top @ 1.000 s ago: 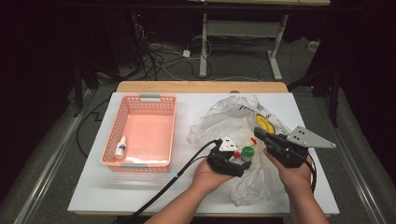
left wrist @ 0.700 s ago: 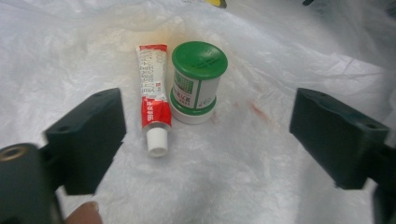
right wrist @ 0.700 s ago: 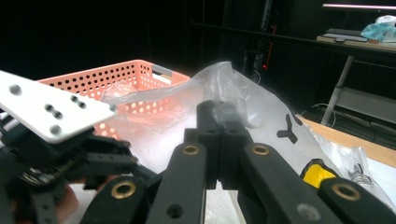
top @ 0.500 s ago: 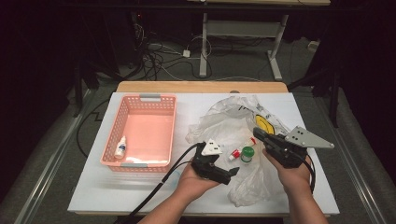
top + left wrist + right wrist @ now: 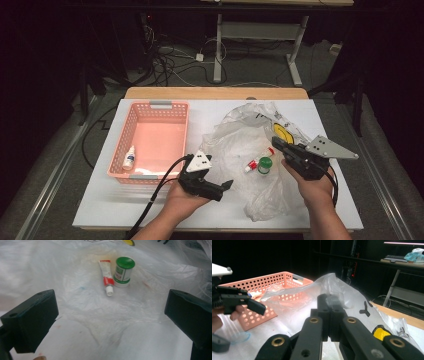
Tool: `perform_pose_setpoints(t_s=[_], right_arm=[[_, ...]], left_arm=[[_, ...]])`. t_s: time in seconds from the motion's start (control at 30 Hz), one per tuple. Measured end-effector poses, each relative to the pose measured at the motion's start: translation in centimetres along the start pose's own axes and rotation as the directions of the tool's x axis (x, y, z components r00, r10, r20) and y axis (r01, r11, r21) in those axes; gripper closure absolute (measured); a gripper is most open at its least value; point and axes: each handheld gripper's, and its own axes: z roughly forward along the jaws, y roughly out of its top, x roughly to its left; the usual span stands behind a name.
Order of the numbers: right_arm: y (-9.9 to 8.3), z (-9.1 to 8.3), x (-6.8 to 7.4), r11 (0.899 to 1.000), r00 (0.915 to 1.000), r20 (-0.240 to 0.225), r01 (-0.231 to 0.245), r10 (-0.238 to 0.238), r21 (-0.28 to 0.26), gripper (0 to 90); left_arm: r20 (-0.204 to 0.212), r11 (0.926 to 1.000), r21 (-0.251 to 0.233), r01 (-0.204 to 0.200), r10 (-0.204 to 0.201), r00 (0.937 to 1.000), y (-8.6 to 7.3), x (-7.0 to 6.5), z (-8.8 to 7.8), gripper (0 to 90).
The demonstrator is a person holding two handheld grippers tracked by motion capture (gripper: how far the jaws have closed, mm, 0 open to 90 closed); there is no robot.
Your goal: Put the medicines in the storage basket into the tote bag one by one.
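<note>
I am holding a two-jaw gripper in each hand over a white table [image 5: 150, 210]. My left gripper [image 5: 226, 186] sits near the table's front edge, just beside the near corner of a pink perforated basket [image 5: 180, 112], and its jaws have just been opening; they now stand spread wide with nothing between them. Seen along those jaws, a small red-and-white tube [image 5: 106, 277] lies flat on a crumpled clear plastic bag [image 5: 62, 272], its white cap pointing toward me, and a little white jar with a green lid [image 5: 123, 271] stands upright just beside it, touching or nearly so. From above, the tube [image 5: 258, 160] and the jar [image 5: 264, 165] rest on the bag [image 5: 235, 135] between my two hands, nearer my right. My right gripper [image 5: 276, 143] has its jaws pressed together and pinching a fold of the bag, lifting the plastic into a peak; in the right gripper view the film [image 5: 329, 282] rises from the closed black tips [image 5: 329, 300]. Inside the basket a small white bottle [image 5: 130, 158] lies against the left wall.
</note>
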Motion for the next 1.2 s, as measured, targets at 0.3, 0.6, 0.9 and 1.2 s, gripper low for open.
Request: perform_pose_setpoints(t_s=[0.3,0.6,0.9,1.2], right_arm=[[-0.1,0.1,0.0,1.000,1.0000,0.001,-0.003,0.003,0.001,90.0],[-0.1,0.1,0.0,1.000,1.0000,0.001,-0.003,0.003,0.003,90.0],[-0.1,0.1,0.0,1.000,1.0000,0.003,-0.004,0.004,0.002,90.0],[-0.1,0.0,0.0,1.000,1.0000,0.001,-0.002,0.002,0.002,90.0]], left_arm=[[-0.067,0.9997,0.005,0.024,-0.023,0.9975,-1.3,2.1,-3.0,0.0],[-0.128,0.9983,-0.014,0.056,-0.058,0.9901,-2.4,4.0,-5.3,0.0],[-0.169,0.9961,-0.021,0.086,-0.088,0.9817,-3.3,5.5,-6.9,0.0],[-0.210,0.9929,-0.024,0.117,-0.119,0.9703,-4.2,6.9,-8.5,0.0]])
